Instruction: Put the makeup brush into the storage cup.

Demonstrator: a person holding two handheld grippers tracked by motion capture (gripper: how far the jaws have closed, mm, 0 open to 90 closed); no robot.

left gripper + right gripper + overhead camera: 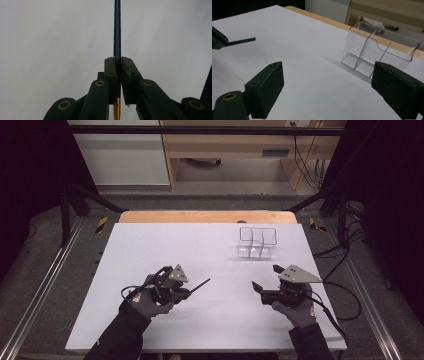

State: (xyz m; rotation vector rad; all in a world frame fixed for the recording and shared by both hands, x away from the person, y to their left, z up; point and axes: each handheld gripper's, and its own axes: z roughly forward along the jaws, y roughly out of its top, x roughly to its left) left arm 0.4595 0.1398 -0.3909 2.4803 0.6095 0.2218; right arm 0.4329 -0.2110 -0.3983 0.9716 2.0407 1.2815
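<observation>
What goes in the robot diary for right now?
left gripper: shut on pencil | right gripper: open, empty | clear holder: empty, upright

both hands [150, 304] wore grey gloves over dark sleeves [116, 340]. the black grippers [176, 292] carried grey three-cornered plates [298, 274], brass-ringed screw holes [100, 83], and trailing black cables [330, 314].
</observation>
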